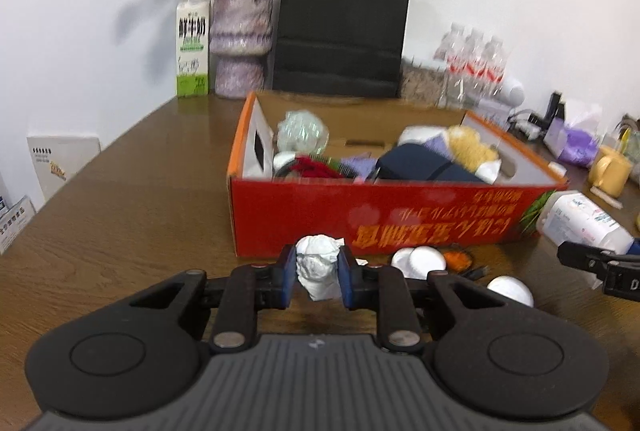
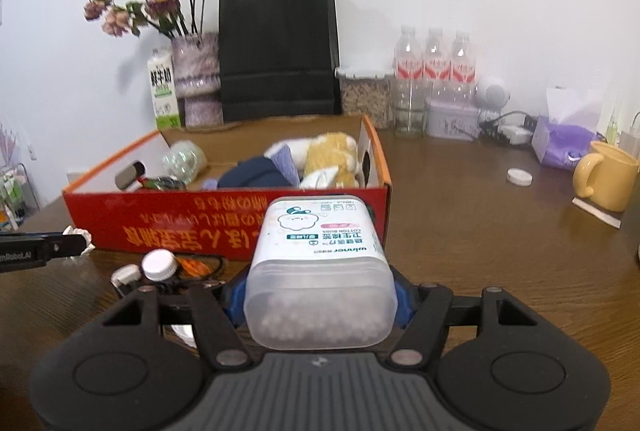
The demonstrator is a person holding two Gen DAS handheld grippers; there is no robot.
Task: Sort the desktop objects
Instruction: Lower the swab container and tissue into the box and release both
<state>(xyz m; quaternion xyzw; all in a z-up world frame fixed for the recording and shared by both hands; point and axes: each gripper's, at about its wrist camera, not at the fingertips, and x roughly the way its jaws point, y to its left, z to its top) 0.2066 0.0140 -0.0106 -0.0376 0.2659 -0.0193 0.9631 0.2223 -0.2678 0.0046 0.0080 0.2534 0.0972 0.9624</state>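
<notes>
A crumpled paper ball (image 1: 318, 265) is clamped between the left tool's (image 1: 318, 277) pads; a cotton-bud container (image 2: 320, 267) is gripped by the right tool (image 2: 320, 305), the red cardboard box (image 1: 384, 215) just ahead.

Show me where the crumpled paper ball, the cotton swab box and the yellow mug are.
crumpled paper ball (image 1: 318, 265), left wrist view, on its wrinkled front.
cotton swab box (image 2: 320, 251), right wrist view, on its white label.
yellow mug (image 2: 612, 177), right wrist view, on its side wall.
</notes>
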